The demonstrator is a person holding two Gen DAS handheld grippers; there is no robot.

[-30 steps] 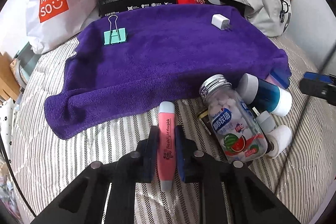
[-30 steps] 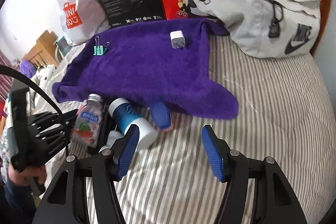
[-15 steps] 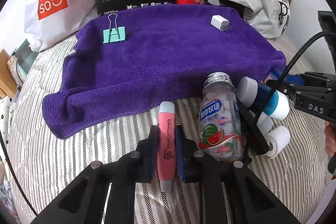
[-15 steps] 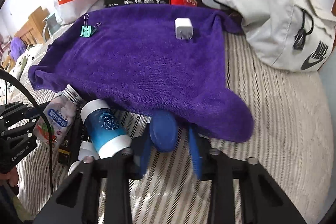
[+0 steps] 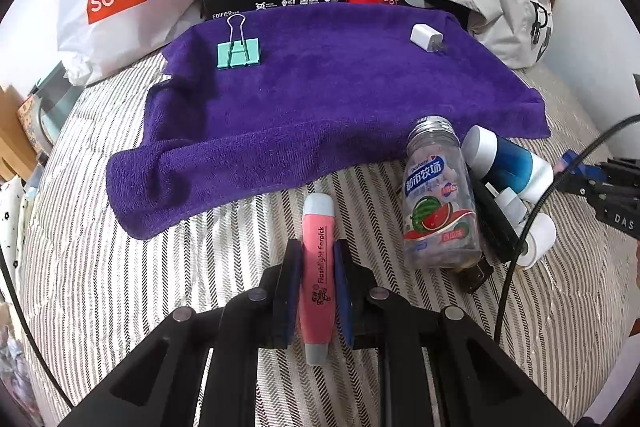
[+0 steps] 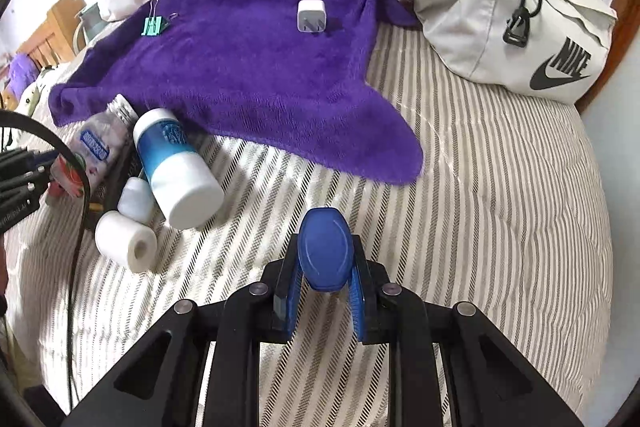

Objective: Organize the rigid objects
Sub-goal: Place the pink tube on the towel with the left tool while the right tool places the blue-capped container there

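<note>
Pink highlighter pen with grey caps [image 5: 317,267]: gripped in my left jaws, long axis along fingers, tip toward purple fleece towel [image 5: 320,99] ahead on striped bed cover [image 5: 120,287]. Blue oval plastic case [image 6: 326,253]: clamped in my right jaws, towel forward-left. Judgement: towel is drop zone; left nearer. Black item under clear candy bottle [image 5: 436,203] mostly hidden, unidentifiable.

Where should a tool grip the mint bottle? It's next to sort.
Across the mid-body of the mint bottle, from above. It lies flat, cap toward the towel; its left flank is free, while the blue bottle and black item crowd the right.
</note>
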